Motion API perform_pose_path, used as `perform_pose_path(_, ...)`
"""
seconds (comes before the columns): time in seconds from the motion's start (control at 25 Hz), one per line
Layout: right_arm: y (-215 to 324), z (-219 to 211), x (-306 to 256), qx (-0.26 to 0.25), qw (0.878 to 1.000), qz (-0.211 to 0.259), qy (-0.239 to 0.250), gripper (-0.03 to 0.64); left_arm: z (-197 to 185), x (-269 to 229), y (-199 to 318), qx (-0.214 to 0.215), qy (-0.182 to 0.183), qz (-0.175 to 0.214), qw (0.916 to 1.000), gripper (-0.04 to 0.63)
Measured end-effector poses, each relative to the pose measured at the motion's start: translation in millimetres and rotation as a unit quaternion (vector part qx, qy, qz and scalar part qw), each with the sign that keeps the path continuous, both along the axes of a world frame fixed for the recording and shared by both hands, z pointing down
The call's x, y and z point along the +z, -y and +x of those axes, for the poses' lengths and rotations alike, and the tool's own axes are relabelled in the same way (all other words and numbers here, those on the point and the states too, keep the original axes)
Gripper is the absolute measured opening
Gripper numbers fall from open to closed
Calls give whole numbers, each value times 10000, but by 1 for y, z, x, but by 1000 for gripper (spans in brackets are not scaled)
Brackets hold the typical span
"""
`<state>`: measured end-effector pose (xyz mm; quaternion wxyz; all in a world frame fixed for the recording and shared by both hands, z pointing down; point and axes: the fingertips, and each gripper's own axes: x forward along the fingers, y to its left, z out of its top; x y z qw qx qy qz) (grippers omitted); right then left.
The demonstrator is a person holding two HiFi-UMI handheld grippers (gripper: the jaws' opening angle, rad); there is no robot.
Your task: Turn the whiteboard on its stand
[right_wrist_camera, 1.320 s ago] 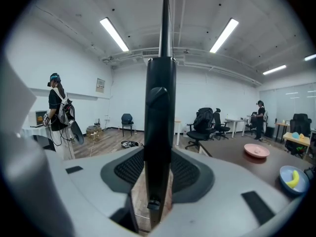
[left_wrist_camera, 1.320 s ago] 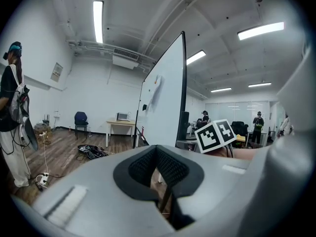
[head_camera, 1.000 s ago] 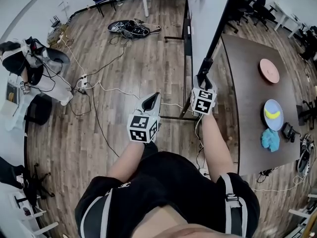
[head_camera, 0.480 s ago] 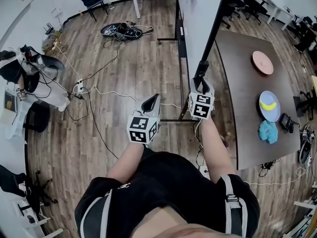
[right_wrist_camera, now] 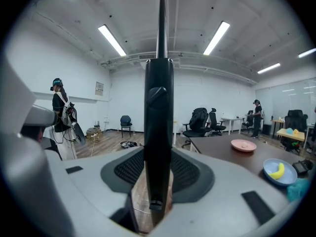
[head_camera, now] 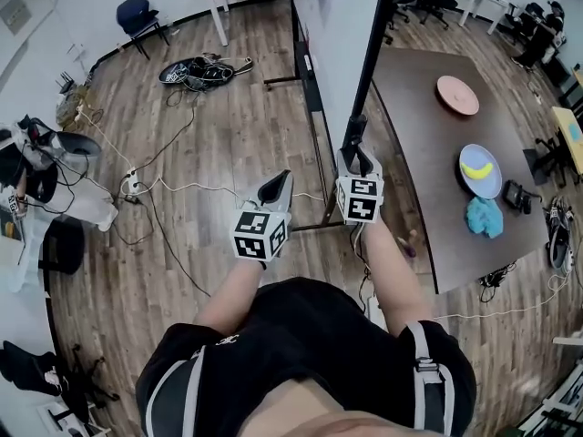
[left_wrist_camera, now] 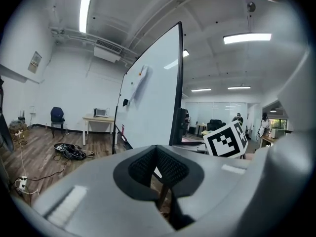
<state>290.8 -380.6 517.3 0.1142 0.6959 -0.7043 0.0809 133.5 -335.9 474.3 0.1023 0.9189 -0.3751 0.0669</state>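
The whiteboard stands upright on its wheeled stand at the top centre of the head view, and its black frame edge runs down towards me. My right gripper is shut on that frame edge, and in the right gripper view the black post sits clamped between the pads of the right gripper. My left gripper hovers to the left of the board, shut with nothing in it. The left gripper view shows the left gripper with its pads together and the white board face ahead.
A dark table stands right of the board with a pink plate, a blue plate with a banana and a teal cloth. Cables and a power strip lie on the wood floor. A person stands far left.
My right gripper, still clamped on the frame edge, has shifted left in the head view and the board's near edge came with it. The left gripper has drifted along beside it, still shut.
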Motion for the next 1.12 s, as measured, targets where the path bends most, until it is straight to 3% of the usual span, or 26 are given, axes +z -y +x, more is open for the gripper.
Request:
perform_pose_path(0.36,-34,12,0,349,9994,53,68,173,4,12,-24,379,42,-197,9991,8)
perform_pose_path(1.12,-133,3,6,1003,9948,34,187,167,-44,24,-83,718,-130,-362,9967,8)
